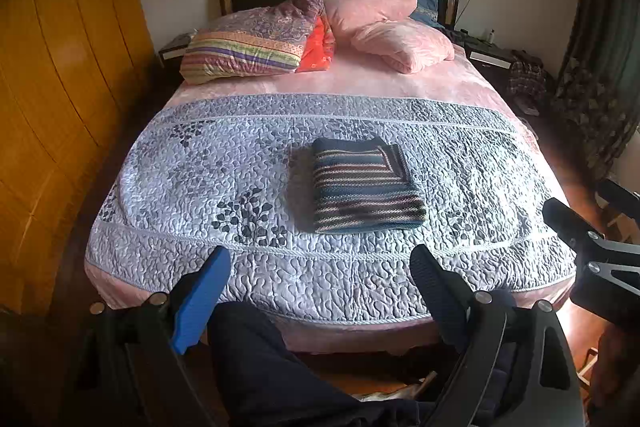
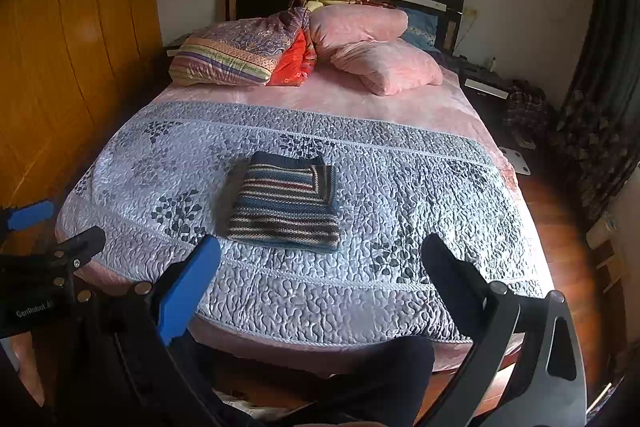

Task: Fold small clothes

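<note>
We see the folded striped sweater (image 1: 366, 187) mid-quilt (image 1: 200, 163) on the bed, pillows (image 1: 248, 43) well behind. Both grippers, left (image 1: 320, 267) and right (image 2: 320, 259), hover with fingers spread wide, empty. Only the right view shows a white floor plate (image 2: 518, 161).

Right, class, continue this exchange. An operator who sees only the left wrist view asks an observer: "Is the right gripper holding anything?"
Observer: No. The right gripper is open and empty, apart from the sweater.
Operator: Anything lying off to the right?
Observer: A flat white plate lies on the floor beside the quilt.
Operator: Any marking on my own tool?
Observer: The left gripper reads GenRobot.AI on its body.
</note>
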